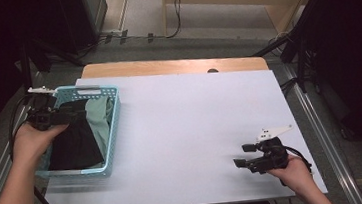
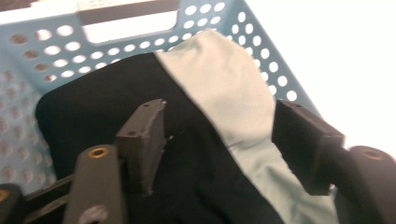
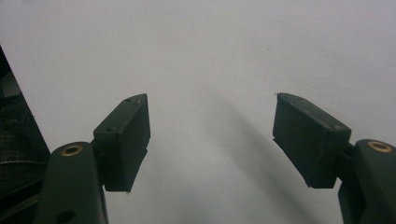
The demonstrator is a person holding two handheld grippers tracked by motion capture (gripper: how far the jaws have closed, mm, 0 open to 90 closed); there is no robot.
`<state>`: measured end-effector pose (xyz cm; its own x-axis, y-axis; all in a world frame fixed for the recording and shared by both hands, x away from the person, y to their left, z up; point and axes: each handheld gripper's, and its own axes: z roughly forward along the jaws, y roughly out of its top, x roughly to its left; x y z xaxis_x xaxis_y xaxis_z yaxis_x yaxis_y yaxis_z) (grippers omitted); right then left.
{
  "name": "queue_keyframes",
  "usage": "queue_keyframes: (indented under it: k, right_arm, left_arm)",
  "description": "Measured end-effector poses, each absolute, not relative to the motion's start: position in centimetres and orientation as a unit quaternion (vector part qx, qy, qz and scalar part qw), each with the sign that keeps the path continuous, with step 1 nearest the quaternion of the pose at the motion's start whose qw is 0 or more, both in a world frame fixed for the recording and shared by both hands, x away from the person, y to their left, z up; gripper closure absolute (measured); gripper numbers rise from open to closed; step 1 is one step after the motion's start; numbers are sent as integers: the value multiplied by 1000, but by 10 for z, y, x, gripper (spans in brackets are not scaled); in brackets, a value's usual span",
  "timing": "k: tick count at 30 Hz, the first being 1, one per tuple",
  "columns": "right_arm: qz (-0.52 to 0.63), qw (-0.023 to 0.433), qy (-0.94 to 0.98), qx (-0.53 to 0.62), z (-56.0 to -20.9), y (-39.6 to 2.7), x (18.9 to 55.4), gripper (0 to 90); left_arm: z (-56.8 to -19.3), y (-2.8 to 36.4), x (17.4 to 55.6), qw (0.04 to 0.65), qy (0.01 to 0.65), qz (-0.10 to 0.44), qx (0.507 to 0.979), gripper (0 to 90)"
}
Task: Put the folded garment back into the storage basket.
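A light blue perforated basket [image 1: 112, 119] sits at the worktop's [image 1: 186, 126] left edge, holding a black cloth [image 2: 93, 121] with a pale green cloth [image 2: 224, 93] beside it. The left gripper [image 1: 72, 114] hovers over them, fingers [image 2: 144, 140] spread, pinching nothing. The right gripper [image 1: 243, 155] rests low near the front right corner, fingers [image 3: 126, 135] spread wide and empty.

Perforated plastic basket [image 2: 289, 74]; matt black cloth [image 2: 93, 116]; smooth white tabletop [image 1: 197, 130].

basket [image 1: 112, 122]: light blue, perforated; cloth [image 2: 107, 121]: black; second cloth [image 2: 229, 93]: pale green; table cover [image 1: 197, 130]: white
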<state>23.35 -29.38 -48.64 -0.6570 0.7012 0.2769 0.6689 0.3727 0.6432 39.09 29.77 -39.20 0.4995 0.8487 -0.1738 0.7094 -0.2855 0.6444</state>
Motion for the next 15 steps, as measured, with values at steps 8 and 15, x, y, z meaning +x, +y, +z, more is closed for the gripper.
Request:
queue_keyframes:
  k: [8,15]
  right_arm:
    - [376,22,826,419,-486,-297,230,261]
    - [374,26,823,426,-487,-302,226,261]
  left_arm:
    - [-392,281,404,332,491,94,800,351]
    - [-394,266,418,324,490,85,805,315]
